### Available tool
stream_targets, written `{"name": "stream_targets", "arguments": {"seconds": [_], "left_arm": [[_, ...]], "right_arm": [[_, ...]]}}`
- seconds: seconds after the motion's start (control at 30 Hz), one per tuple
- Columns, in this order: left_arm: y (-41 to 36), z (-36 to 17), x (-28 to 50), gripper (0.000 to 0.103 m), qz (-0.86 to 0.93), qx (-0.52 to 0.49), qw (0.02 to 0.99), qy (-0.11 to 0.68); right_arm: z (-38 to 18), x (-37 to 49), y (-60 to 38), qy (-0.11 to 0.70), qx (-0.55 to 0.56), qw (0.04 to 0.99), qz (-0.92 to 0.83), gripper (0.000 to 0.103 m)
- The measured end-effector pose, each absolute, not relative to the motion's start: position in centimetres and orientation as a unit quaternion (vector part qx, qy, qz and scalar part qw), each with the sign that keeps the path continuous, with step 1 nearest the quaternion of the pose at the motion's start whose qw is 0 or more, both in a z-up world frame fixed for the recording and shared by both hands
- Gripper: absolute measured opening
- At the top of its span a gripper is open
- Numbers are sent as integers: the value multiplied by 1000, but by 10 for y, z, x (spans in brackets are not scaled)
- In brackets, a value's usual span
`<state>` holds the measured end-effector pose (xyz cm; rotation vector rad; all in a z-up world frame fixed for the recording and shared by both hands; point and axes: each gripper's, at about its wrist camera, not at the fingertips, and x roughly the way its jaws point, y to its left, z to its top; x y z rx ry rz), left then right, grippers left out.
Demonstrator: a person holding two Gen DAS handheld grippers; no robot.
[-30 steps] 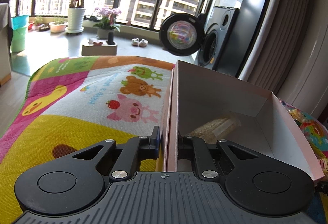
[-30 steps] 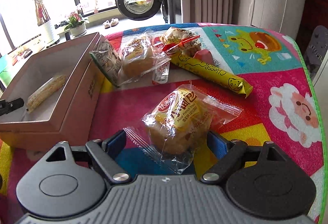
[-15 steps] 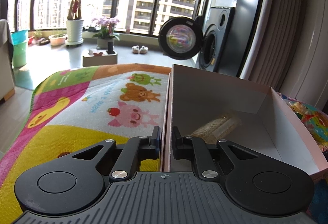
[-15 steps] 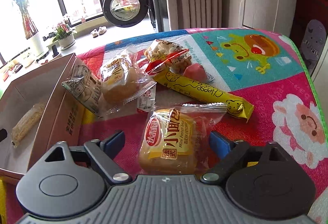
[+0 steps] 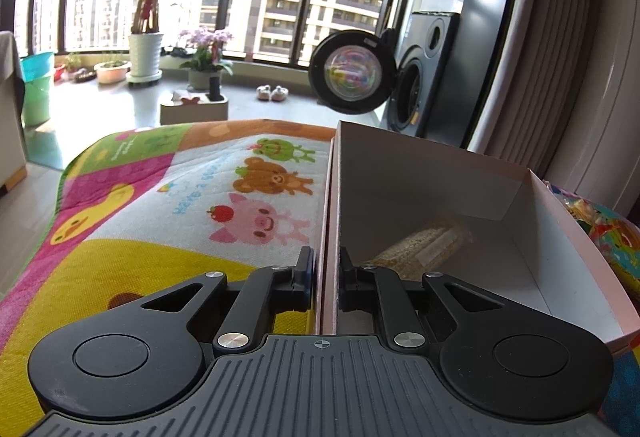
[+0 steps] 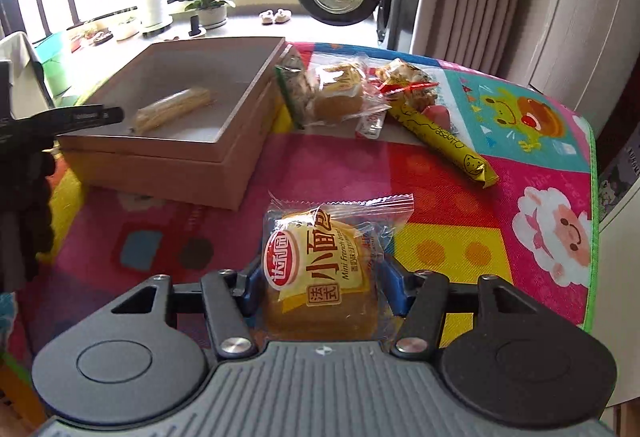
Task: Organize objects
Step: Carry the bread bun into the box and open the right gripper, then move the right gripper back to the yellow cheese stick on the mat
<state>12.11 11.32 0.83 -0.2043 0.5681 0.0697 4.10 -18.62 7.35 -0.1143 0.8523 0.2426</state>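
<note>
Gripping a wrapped bun between its blue pads, the right tool held the packet raised above the colourful mat. The left tool was clamped on the near wall of the open pink box, one finger inside and one outside. A long cracker packet lay on the box floor. Just beside the box's far corner sat a heap of snacks, with a yellow cheese stick at its edge.
</note>
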Motion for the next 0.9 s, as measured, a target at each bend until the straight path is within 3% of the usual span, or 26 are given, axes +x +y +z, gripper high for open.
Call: {"name": "stream_targets", "arguments": {"seconds": [0.2, 0.47, 0.67, 0.9], "left_arm": [[114, 8, 121, 13, 34, -103, 954, 278], [120, 7, 123, 13, 29, -120, 951, 284], [121, 6, 123, 13, 28, -123, 950, 286], [122, 5, 123, 13, 28, -122, 950, 286]], "right_arm": [[130, 42, -151, 357, -12, 913, 197, 58], [127, 117, -84, 329, -10, 922, 205, 58], [104, 143, -71, 349, -31, 919, 182, 71], [101, 117, -121, 332, -22, 934, 130, 85]]}}
